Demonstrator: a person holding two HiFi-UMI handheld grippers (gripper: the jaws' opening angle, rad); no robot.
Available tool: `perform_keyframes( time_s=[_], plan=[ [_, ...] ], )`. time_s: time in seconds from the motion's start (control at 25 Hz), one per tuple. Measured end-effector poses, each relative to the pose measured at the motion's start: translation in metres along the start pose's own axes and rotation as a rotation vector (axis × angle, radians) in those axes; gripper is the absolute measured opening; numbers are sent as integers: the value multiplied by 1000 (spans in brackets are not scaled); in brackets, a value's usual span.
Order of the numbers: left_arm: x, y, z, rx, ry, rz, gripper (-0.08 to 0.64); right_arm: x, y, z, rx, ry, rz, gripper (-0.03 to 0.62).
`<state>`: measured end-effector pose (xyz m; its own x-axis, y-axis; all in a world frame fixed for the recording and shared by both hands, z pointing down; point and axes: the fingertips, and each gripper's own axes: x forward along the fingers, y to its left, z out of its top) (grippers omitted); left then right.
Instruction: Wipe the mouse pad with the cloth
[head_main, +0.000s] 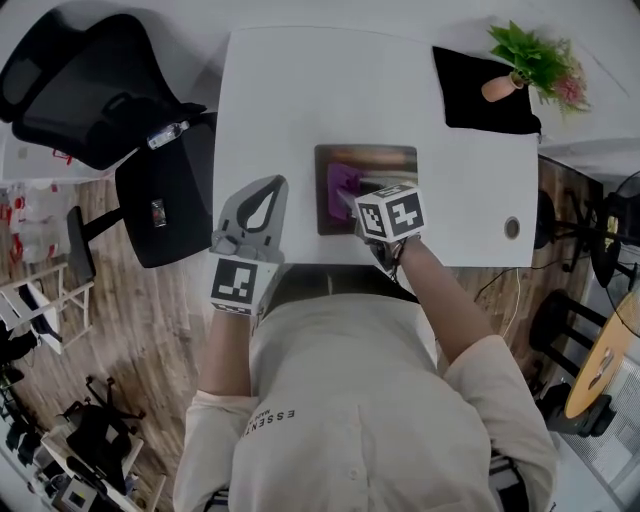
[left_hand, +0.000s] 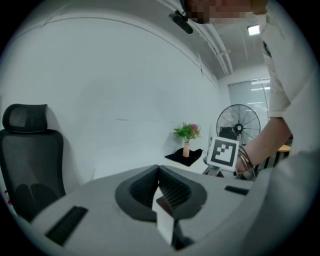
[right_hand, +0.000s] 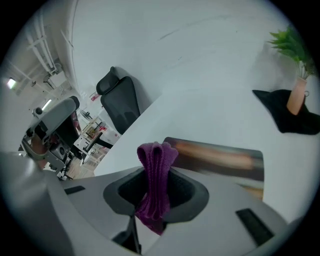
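our right gripper (right_hand: 159, 176) is clamped on the purple cloth (right_hand: 156, 155), which is bunched between the jaws and pokes up past their tips, at the near edge of the mouse pad (right_hand: 220, 157) on the white table (head_main: 300, 90). the cloth looks soft, light and limp. we judge a pinch on the bunched middle suits it, with loose fabric left to drag flat. the pad looks thin and may slide. our left gripper (head_main: 262, 205), jaws together and empty, is left of the pad.

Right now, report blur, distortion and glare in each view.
Head view: evenly lit, sharp, mildly bowed at the edges. Left gripper view: heavy fisheye, black corners, left tool soft up close. Right gripper view: same fisheye, mouse pad looks smeared, cloth crisp.
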<state>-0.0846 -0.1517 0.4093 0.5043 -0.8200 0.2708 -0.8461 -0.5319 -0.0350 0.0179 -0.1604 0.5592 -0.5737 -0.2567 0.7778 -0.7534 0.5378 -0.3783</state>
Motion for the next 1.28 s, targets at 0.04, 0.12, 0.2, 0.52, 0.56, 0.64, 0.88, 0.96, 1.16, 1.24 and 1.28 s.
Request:
perform_keyframes(
  time_s=[0.04, 0.12, 0.2, 0.52, 0.56, 0.64, 0.88, 0.96, 1.16, 1.24, 1.28],
  plan=[
    [-4, 4, -3, -5, -2, 0, 2, 8, 7, -1, -4, 12, 11, 107],
    [-11, 12, -8, -43, 6, 4, 2, 21, 17, -1, -6, 30, 21, 107],
    [-13, 20, -15, -58, 20, 4, 2, 32, 21, 0, -11, 44, 7, 107],
    [-6, 35, -24, -23, 26, -20, 2, 44, 9, -4, -33, 106, -100, 107],
    [-3, 34, -23, -20, 25, -22, 2, 44, 8, -5, -35, 108, -100, 107],
    [3, 29, -20, -5, 27, -28, 2, 42, 5, -6, -31, 109, -93, 108],
    [21, 11, -12, 18, 30, -21, 2, 26, -15, -14, -9, 106, -108, 109],
    [29, 2, -10, 13, 32, -27, 2, 18, -25, -18, -3, 106, -116, 108],
    [48, -22, -7, 15, 32, -43, 2, 2, -50, -26, 7, 102, -125, 109],
    [55, -31, -5, 6, 29, -44, 2, -6, -60, -29, 11, 99, -132, 109],
    [57, -34, -4, 0, 30, -44, 2, -10, -65, -31, 15, 97, -134, 109]
  ],
)
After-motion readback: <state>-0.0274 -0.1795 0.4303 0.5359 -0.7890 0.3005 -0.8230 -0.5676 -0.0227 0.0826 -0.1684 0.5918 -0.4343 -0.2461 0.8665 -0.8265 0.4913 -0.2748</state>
